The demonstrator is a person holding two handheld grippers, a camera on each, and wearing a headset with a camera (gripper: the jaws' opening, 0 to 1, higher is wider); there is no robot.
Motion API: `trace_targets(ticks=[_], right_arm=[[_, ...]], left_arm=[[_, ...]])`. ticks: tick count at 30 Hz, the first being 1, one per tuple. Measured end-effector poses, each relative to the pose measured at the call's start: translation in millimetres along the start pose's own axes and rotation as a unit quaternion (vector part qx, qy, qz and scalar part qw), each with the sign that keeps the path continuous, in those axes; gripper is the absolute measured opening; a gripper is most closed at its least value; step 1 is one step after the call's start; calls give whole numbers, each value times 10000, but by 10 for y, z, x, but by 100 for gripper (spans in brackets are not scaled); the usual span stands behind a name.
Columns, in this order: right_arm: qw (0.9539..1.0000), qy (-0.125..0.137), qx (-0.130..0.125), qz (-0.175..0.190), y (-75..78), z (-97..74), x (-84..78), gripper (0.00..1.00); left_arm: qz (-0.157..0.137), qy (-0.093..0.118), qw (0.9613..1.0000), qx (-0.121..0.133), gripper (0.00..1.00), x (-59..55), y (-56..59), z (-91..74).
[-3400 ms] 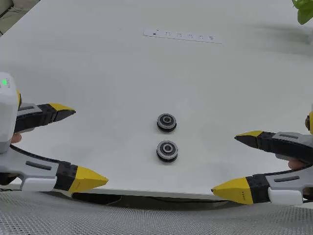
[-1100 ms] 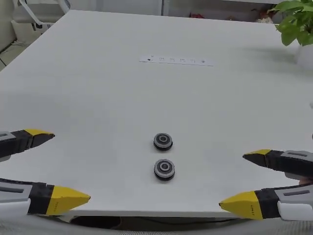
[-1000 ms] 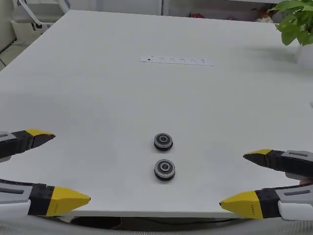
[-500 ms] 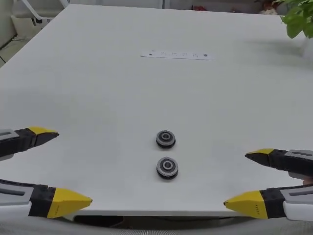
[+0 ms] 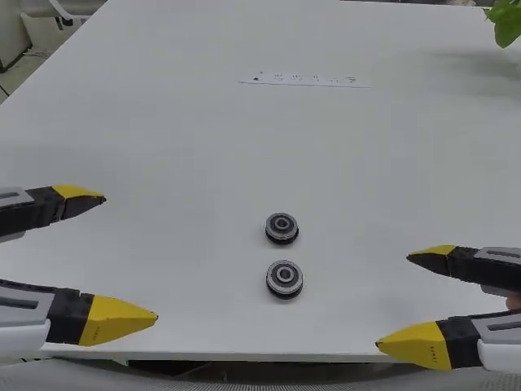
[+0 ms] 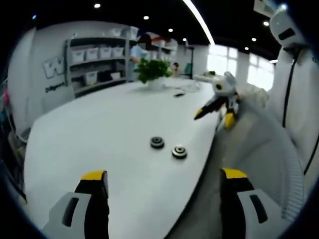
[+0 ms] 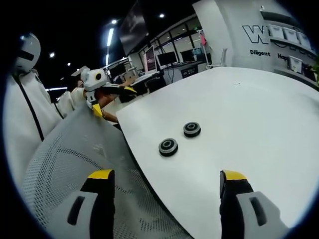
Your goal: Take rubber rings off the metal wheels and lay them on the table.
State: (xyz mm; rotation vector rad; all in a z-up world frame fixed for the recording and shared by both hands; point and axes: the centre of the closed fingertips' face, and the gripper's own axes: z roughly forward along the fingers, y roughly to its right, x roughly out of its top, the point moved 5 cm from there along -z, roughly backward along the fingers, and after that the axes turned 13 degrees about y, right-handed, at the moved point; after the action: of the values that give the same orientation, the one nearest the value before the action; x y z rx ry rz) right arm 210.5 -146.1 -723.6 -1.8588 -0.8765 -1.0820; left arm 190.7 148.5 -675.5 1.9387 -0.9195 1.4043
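In the head view, the white table point(image 5: 163, 122) carries two metal wheels just below centre. The far wheel point(image 5: 282, 229) sits at 12 o'clock from the near wheel point(image 5: 284, 279); they are close but apart, and each has a dark rubber ring round its rim. The left gripper point(image 5: 130, 257) comes in at 8 o'clock with its yellow-tipped jaws spread wide and nothing between them. The right gripper point(image 5: 393, 301) at 4 o'clock is equally wide and empty. Both grippers are well apart from the wheels. A white strip point(image 5: 305, 79) lies at 12 o'clock and a plant point(image 5: 509, 20) leaf shows at 2 o'clock. In the left gripper view, that gripper's own jaws rise at 7 and 5 o'clock, gaping. Both wheels lie beyond them near centre, by the table edge, with the right gripper at 1 o'clock and shelves point(image 6: 94, 62) at 11 o'clock. In the right gripper view, the jaws stand wide at the bottom. The wheels sit just above centre, with the left gripper at 10 o'clock over grey mesh point(image 7: 65, 149).
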Motion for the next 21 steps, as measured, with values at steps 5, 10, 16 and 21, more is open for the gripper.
trace_targets(ticks=[5,10,16,21], right_arm=[[10000,61,5,-65,69,12,57,83],[9997,149,-11,-168,144,23,127,83],[9994,201,28,-270,190,62,203,83],[9990,195,100,-385,206,134,303,83]], left_arm=[[94,16,9999,-82,94,72,-7,32],[116,125,9994,-310,91,153,43,70],[230,267,9986,-392,89,279,54,154],[347,344,9974,-533,89,393,63,267]])
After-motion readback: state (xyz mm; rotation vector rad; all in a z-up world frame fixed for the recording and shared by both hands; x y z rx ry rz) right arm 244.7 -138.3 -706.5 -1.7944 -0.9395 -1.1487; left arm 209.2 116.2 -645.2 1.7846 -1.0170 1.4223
